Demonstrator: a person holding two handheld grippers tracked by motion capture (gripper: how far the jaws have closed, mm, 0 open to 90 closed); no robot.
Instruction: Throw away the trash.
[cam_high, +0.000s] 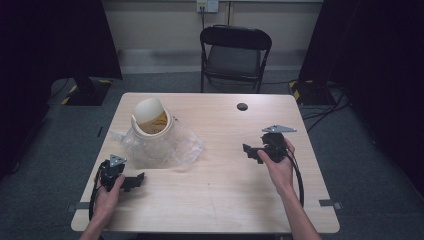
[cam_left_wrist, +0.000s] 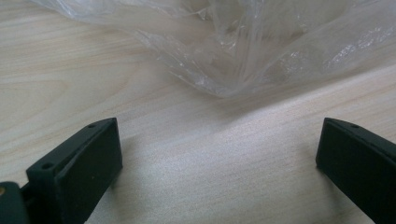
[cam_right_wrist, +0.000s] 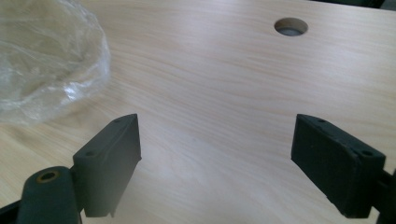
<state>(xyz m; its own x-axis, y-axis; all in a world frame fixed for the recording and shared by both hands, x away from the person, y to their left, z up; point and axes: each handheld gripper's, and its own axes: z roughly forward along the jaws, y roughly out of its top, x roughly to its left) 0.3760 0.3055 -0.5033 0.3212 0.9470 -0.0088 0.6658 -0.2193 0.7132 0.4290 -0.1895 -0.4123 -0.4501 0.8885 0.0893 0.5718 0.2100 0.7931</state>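
A cream paper cup (cam_high: 150, 116) with something orange-brown inside lies tilted within a crumpled clear plastic bag (cam_high: 160, 142) on the left half of the wooden table (cam_high: 220, 195). My left gripper (cam_high: 136, 181) rests near the front left edge, jaws wide apart with bare wood between them; the bag (cam_left_wrist: 243, 51) lies just ahead of it. My right gripper (cam_high: 250, 151) hovers over the right half of the table, pointing left toward the bag (cam_right_wrist: 44, 60), open with nothing between its jaws.
A round cable hole (cam_high: 242, 106) pierces the table near its far edge, seen also as the hole (cam_right_wrist: 290, 26) ahead of the right gripper. A black folding chair (cam_high: 235, 57) stands behind the table. Dark curtains flank both sides.
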